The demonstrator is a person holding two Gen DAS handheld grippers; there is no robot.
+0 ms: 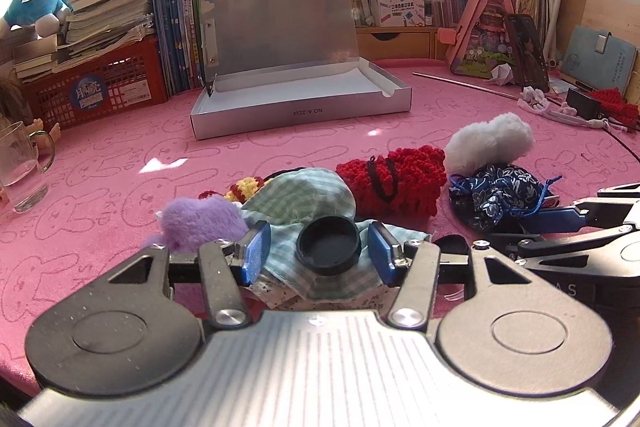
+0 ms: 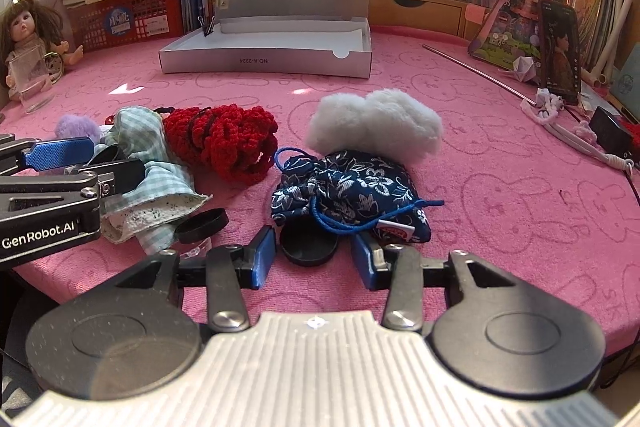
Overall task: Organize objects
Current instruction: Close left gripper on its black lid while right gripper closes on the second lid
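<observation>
My left gripper point(image 1: 320, 253) is open around a black round cap point(image 1: 328, 247) that lies on a green checked cloth point(image 1: 304, 195); there is a gap at each pad. A purple fluffy ball point(image 1: 200, 223) sits just to its left. My right gripper point(image 2: 314, 261) is open around another black cap point(image 2: 308, 247), partly tucked under a blue floral drawstring pouch point(image 2: 352, 191). Behind these lie a red crochet pouch point(image 2: 224, 139) and a white fluffy pouch point(image 2: 376, 125). A further black cap point(image 2: 202, 225) rests by the cloth's edge. An open silver box point(image 2: 264, 61) stands at the back.
A glass mug point(image 1: 20, 167) and a doll point(image 2: 28, 27) are at the far left, near a red basket point(image 1: 100, 91) piled with books. A metal rod point(image 2: 476, 71), a phone point(image 2: 560, 55) and cords lie at the right. Pink cloth covers the table.
</observation>
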